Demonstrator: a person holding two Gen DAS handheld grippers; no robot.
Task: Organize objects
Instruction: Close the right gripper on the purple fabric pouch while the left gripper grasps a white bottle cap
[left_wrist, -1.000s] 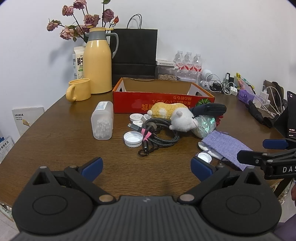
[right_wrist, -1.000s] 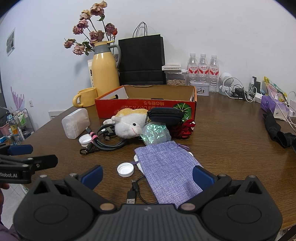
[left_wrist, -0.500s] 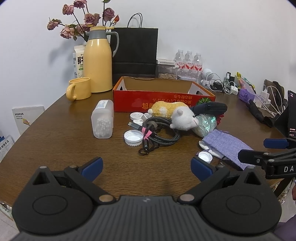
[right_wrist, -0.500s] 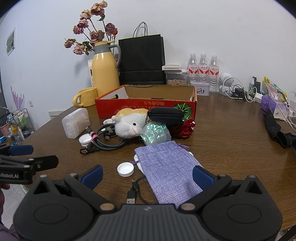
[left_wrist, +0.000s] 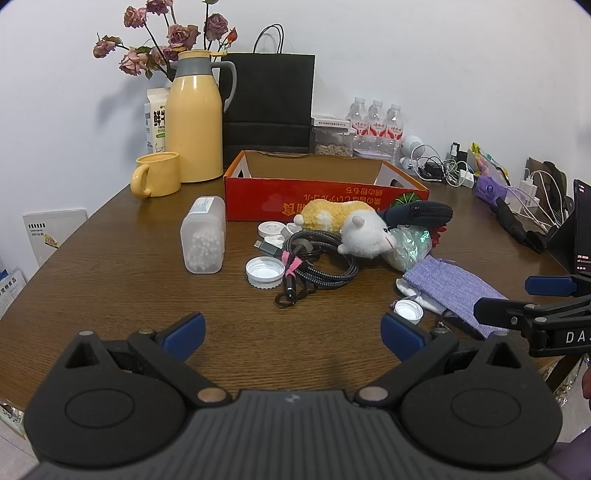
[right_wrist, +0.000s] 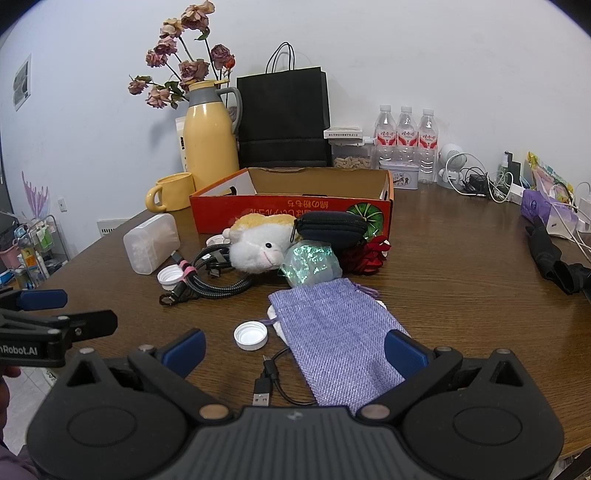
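Note:
A red cardboard box (left_wrist: 325, 199) (right_wrist: 291, 208) stands open on the brown table. In front of it lie a plush hamster (left_wrist: 354, 225) (right_wrist: 258, 242), a black zip pouch (right_wrist: 332, 227), a coiled black cable (left_wrist: 317, 258) (right_wrist: 218, 277), a clear cotton-swab box (left_wrist: 204, 240) (right_wrist: 151, 242), white caps (left_wrist: 265, 271) (right_wrist: 251, 335), a green shiny bag (right_wrist: 310, 266) and a purple cloth pouch (left_wrist: 454, 291) (right_wrist: 336, 339). My left gripper (left_wrist: 293, 330) is open and empty above the table's near edge. My right gripper (right_wrist: 295, 349) is open and empty over the purple pouch's near end.
A yellow jug (left_wrist: 194, 122), yellow mug (left_wrist: 157, 175), black paper bag (left_wrist: 269, 110), water bottles (left_wrist: 375, 127) and tangled chargers (left_wrist: 443, 170) line the back. A small USB cable (right_wrist: 267, 384) lies near the right gripper. A black folded umbrella (right_wrist: 550, 258) lies at right.
Both grippers have stayed open and almost still; the left view has drifted back very slightly. Nothing on the table has moved.

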